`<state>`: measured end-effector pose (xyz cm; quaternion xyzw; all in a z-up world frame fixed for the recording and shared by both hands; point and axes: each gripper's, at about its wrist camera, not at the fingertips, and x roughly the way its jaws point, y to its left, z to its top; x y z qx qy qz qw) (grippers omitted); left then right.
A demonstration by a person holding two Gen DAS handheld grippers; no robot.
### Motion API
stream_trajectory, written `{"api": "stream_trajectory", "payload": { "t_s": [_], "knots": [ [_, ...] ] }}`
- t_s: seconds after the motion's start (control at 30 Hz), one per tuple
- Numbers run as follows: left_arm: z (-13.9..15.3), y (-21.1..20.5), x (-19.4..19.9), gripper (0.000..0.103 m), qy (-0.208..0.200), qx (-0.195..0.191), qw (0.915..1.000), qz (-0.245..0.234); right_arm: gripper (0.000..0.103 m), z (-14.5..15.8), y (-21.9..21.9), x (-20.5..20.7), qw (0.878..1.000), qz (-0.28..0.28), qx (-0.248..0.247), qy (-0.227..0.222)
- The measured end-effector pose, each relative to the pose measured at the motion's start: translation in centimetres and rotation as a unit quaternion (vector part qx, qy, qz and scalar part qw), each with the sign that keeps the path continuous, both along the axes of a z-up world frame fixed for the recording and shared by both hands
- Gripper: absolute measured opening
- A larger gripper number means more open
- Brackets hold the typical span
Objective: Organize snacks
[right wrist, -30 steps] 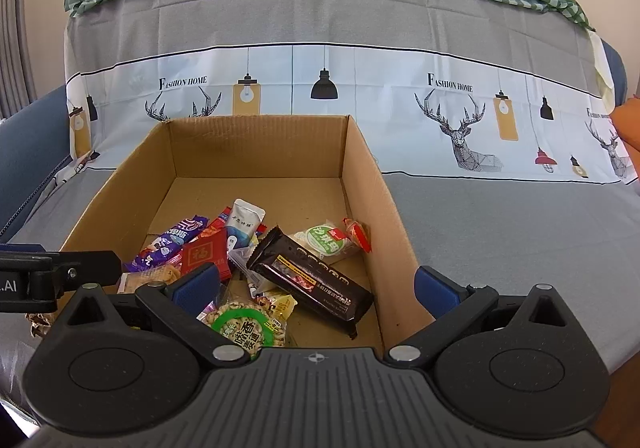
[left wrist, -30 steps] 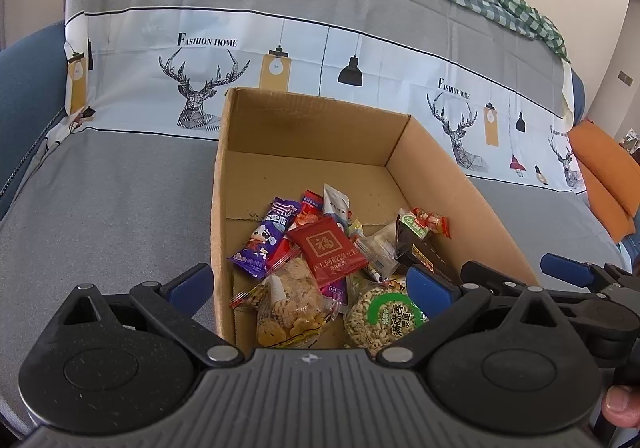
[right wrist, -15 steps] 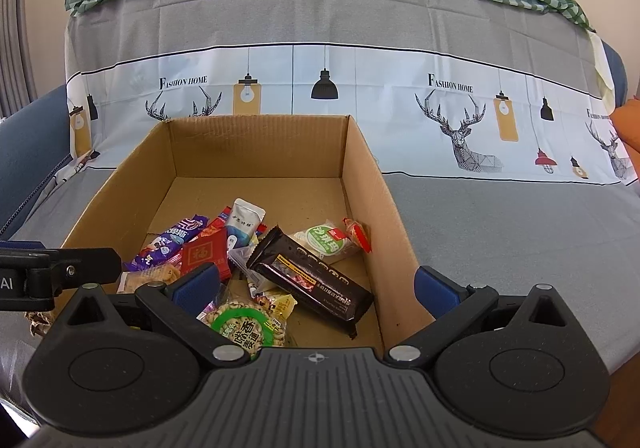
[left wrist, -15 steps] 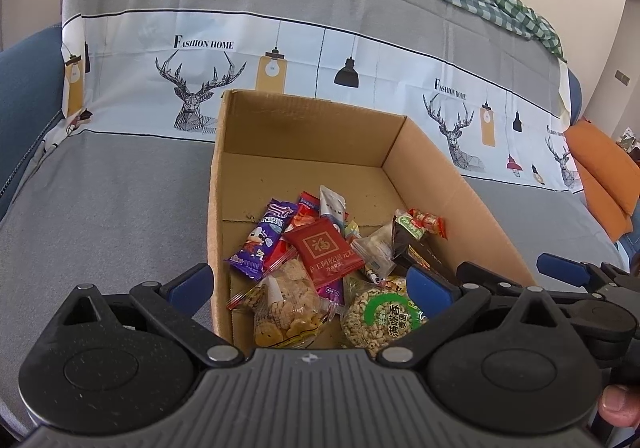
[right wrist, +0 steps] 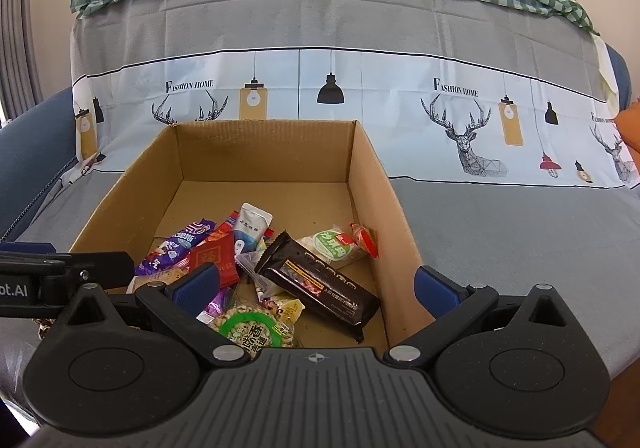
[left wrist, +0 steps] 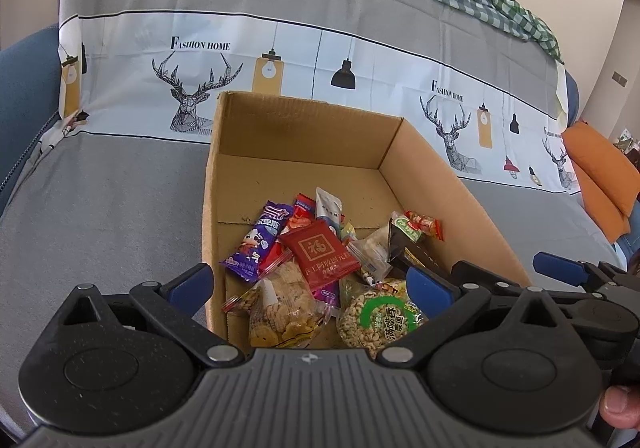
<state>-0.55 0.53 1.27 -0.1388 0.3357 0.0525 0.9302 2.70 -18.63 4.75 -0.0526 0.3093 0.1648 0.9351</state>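
Both tools, left point(left wrist: 308, 282) and right point(right wrist: 316, 282), gape empty over the box's point(right wrist: 362, 167) near edge; snacks point(left wrist: 320, 260) crowd its front, seemingly leaving the back floor bare.

Box point(right wrist: 362, 183) open-topped, far half bare; snacks point(right wrist: 256, 268) crowd near end (walls flank).

Both grippers — left gripper point(left wrist: 308, 284), right gripper point(right wrist: 316, 286) — are black ribbed plastic with blue-padded jaws and silver pivot screws.

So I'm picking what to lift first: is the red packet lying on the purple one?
Touching. In the left wrist view the red packet overlaps the purple packet's right edge, with no gap between them.
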Motion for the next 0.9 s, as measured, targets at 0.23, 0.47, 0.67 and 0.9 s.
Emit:
{"api": "stream_trajectory", "payload": {
  "t_s": [0.23, 0.47, 0.67, 0.9],
  "knots": [
    [-0.08, -0.13, 0.25, 0.102, -0.001, -0.003, 1.0, -0.004, 0.102, -0.02, -0.32, 0.24, 1.0, -0.003, 0.006, 0.006],
    [-0.17, -0.32, 0.39, 0.102, -0.003, -0.006, 1.0, -0.005, 0.102, -0.15, -0.51, 0.45, 1.0, -0.005, 0.013, 0.016],
    [-0.11, -0.37, 0.56, 0.102, -0.004, -0.007, 1.0, -0.006, 0.102, -0.19, -0.38, 0.62, 1.0, -0.002, 0.013, 0.016],
    [0.01, -0.47, 0.54, 0.102, -0.011, -0.01, 0.9998, -0.011, 0.102, -0.27, -0.41, 0.74, 1.0, -0.004, 0.018, 0.023]
  ]
}}
